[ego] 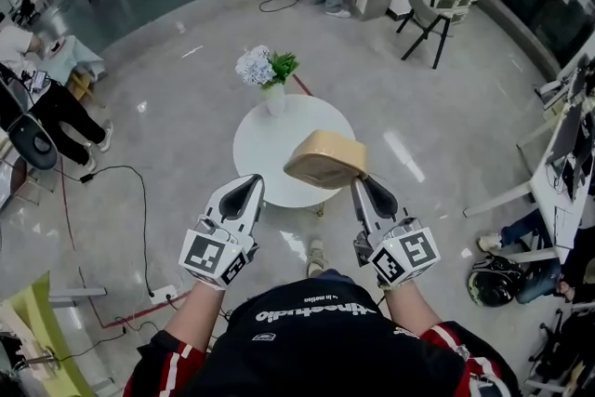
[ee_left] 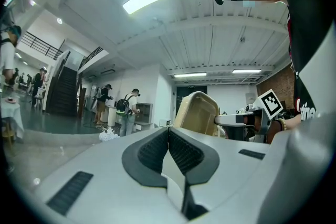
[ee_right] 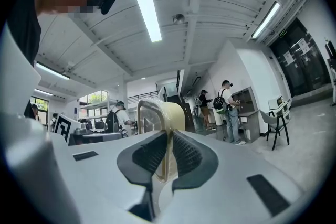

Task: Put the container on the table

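The round white tabletop (ego: 268, 149) is seen below and ahead, and the tan container (ego: 325, 160) is held in the air over its near right edge, tilted, not yet set down; only one rim wall is pinched between the fingers of the right gripper (ee_right: 169, 150), so the whole body hangs out beyond the grip. That thin hold is judged the main risk: with a quick lowering or a twist, the container could be swung or slipped out of the pinch. If it is released where it hangs now, part of it may be left past the edge and tipped to the floor. The vase of flowers (ego: 271, 81) at the far side is well apart, yet could be knocked if the container is pushed too far in. The left gripper (ee_left: 169, 138) is held near, fingers pressed together on nothing
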`<state>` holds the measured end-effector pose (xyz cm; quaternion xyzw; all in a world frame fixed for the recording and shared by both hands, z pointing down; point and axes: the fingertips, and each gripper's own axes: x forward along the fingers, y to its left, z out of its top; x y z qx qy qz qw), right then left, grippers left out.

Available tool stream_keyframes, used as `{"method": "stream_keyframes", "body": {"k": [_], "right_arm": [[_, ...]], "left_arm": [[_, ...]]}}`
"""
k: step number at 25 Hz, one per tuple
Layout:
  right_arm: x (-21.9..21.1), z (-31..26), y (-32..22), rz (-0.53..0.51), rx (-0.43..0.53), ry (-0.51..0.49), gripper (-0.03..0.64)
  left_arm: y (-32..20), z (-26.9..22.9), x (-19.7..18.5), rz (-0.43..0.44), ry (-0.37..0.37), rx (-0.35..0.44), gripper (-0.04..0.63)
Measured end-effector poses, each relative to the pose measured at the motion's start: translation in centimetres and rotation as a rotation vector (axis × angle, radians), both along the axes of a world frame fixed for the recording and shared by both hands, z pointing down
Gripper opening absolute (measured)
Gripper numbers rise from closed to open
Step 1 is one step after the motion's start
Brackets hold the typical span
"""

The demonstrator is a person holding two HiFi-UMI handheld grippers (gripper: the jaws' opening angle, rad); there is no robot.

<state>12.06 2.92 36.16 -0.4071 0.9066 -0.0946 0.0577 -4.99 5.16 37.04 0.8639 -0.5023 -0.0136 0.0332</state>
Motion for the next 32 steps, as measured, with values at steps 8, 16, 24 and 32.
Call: {"method": "stream_keyframes", "body": {"k": [8,16,24,32], "right_arm": [[2.4,0.6,-7.5,-0.031,-0.029,-0.013,0.054],[3.7,0.8,-12.5,-0.068,-0.036,-0.034,0.054],[4.8,1.2,-15.3,-0.11,-0.048,-0.056,0.052],[3.4,1.8,-16.6,-0.123,-0.076,-0.067,0.052]], "left_arm": [[-7.3,0.0,3.3,-0.01,-0.011,-0.006,0.023],[-12.0,-0.1,5.1,-0.026,-0.033,-0.018,0.023],[-14.7,-0.3,5.9,-0.057,-0.037,-0.033,0.023],[-15.7,-0.5,4.9,-0.063,-0.044,-0.022,0.023]]}}
